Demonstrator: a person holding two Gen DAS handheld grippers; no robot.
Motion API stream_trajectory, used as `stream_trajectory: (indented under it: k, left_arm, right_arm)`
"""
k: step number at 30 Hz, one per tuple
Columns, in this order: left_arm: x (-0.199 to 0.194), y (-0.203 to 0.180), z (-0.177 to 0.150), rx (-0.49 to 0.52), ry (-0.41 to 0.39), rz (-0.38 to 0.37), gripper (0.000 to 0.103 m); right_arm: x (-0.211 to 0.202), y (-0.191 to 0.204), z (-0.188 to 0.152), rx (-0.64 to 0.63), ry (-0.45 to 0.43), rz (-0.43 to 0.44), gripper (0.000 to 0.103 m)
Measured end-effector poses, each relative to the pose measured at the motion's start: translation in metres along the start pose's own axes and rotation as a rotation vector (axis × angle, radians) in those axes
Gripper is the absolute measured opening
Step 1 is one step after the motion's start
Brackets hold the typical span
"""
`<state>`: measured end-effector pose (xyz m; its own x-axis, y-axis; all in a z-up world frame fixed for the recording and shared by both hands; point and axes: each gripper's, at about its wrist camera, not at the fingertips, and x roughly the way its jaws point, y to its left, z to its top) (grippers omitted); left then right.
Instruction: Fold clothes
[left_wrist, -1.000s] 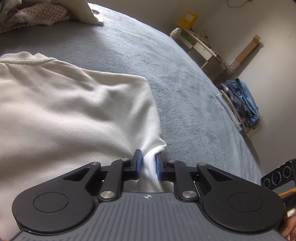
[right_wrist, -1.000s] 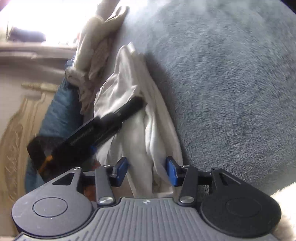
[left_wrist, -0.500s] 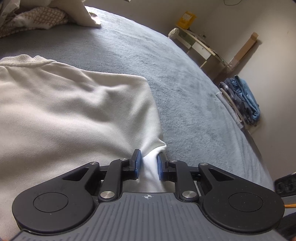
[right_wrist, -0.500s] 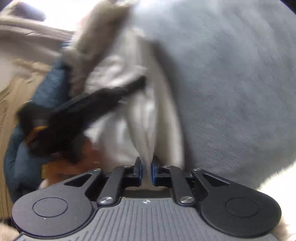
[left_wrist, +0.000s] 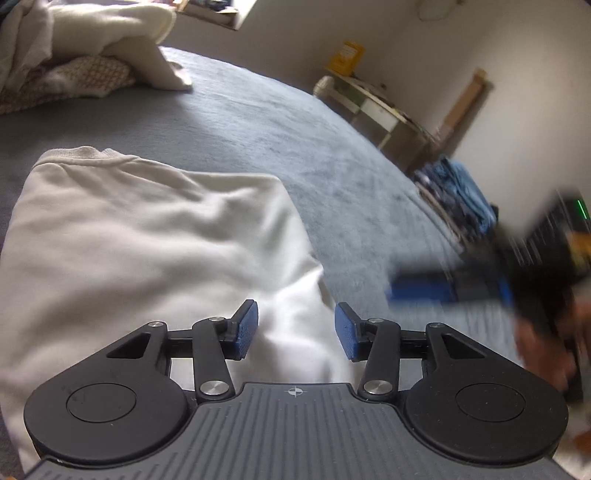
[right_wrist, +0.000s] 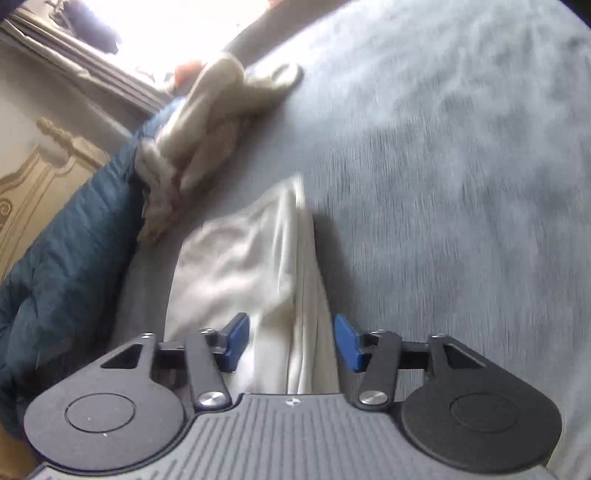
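Observation:
A cream sweatshirt (left_wrist: 147, 240) lies folded on the grey bed cover (left_wrist: 295, 140), its ribbed hem at the far left. My left gripper (left_wrist: 295, 330) is open just above the garment's near right corner, with white fabric between the blue pads but not pinched. In the right wrist view the same cream garment (right_wrist: 258, 258) lies in folds ahead. My right gripper (right_wrist: 291, 343) is open over its near edge. The right gripper also shows blurred at the right of the left wrist view (left_wrist: 443, 291).
A heap of cream and patterned clothes (left_wrist: 85, 62) lies at the far end of the bed and shows in the right wrist view (right_wrist: 207, 122). A dark blue quilt (right_wrist: 62, 266) lies at the left. A small table (left_wrist: 373, 107) and blue clothes (left_wrist: 461, 192) sit past the bed's right edge.
Both grippers have opened and let go of the cream garment, which now lies on the bed. The right gripper has swung into the left wrist view, blurred by motion.

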<state>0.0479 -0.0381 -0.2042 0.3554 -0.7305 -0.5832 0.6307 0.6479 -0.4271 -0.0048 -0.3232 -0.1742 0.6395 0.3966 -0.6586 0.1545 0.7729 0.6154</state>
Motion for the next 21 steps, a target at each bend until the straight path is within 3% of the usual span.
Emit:
stream_trajectory:
  k: [6,7,9,11,15,17,19,21]
  left_arm:
    - [0.009,-0.031,-0.03,0.225,-0.011,0.092,0.047]
    - [0.009,-0.032,-0.032,0.229,-0.018,0.094,0.047]
    - [0.01,-0.031,-0.035,0.22,-0.025,0.086,0.048]
    - [0.01,-0.029,-0.037,0.223,-0.03,0.077,0.05]
    - [0.011,-0.026,-0.039,0.224,-0.039,0.061,0.051]
    - [0.011,-0.025,-0.039,0.223,-0.041,0.052,0.052]
    - [0.011,-0.024,-0.038,0.217,-0.043,0.041,0.054]
    - [0.009,-0.022,-0.038,0.208,-0.048,0.028,0.055]
  right_arm:
    - [0.099,0.007,0.059,-0.056,-0.041,-0.012,0.06]
    - [0.108,0.006,0.061,-0.065,-0.045,-0.025,0.053]
    - [0.119,0.005,0.061,-0.1,-0.064,-0.029,0.019]
    - [0.117,0.011,0.059,-0.155,-0.122,-0.004,0.012]
    - [0.127,0.004,0.055,-0.205,-0.158,-0.017,0.012]
    - [0.131,-0.01,0.058,-0.141,-0.147,-0.003,0.026]
    - [0.127,-0.021,0.061,-0.061,-0.148,0.033,0.033]
    - [0.112,-0.019,0.061,-0.037,-0.172,0.001,0.04]
